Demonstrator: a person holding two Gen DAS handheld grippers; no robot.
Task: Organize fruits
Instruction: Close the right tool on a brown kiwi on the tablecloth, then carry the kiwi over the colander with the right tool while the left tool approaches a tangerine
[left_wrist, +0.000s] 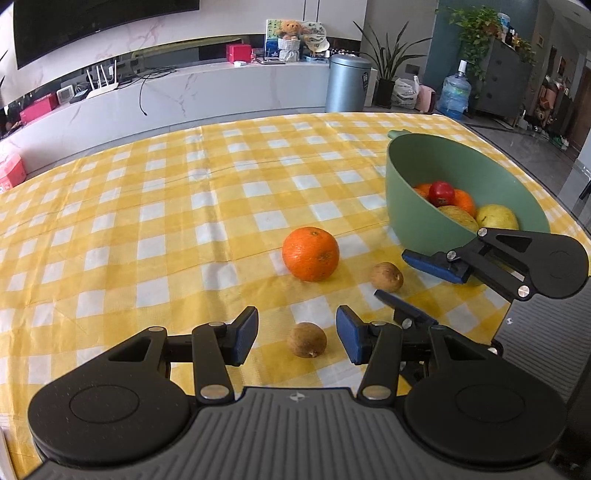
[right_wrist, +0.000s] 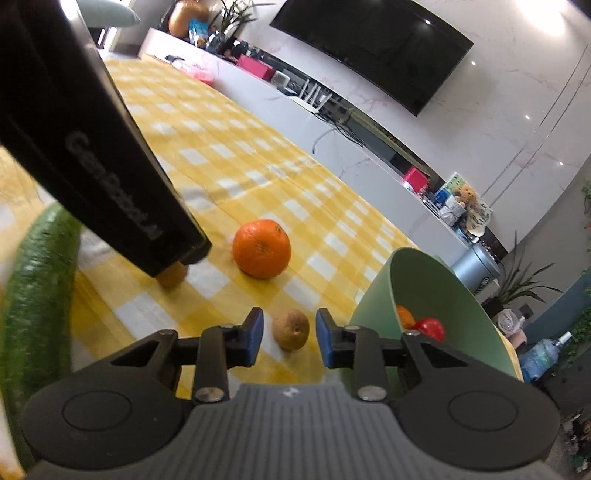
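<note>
The left gripper (left_wrist: 297, 334) stands part open around a small brown fruit (left_wrist: 307, 339) on the yellow checked tablecloth (left_wrist: 147, 221), blue pads (left_wrist: 245, 334) clear of it on either side. The right gripper (right_wrist: 290, 338) likewise brackets a second brown fruit (right_wrist: 290, 328), a gap showing at each pad (nothing is gripped). Both fruits are dull, roundish, with no clear long axis. An orange (left_wrist: 310, 253) lies just beyond; the green bowl (left_wrist: 410, 206) tilts beside it, holding fruit.
</note>
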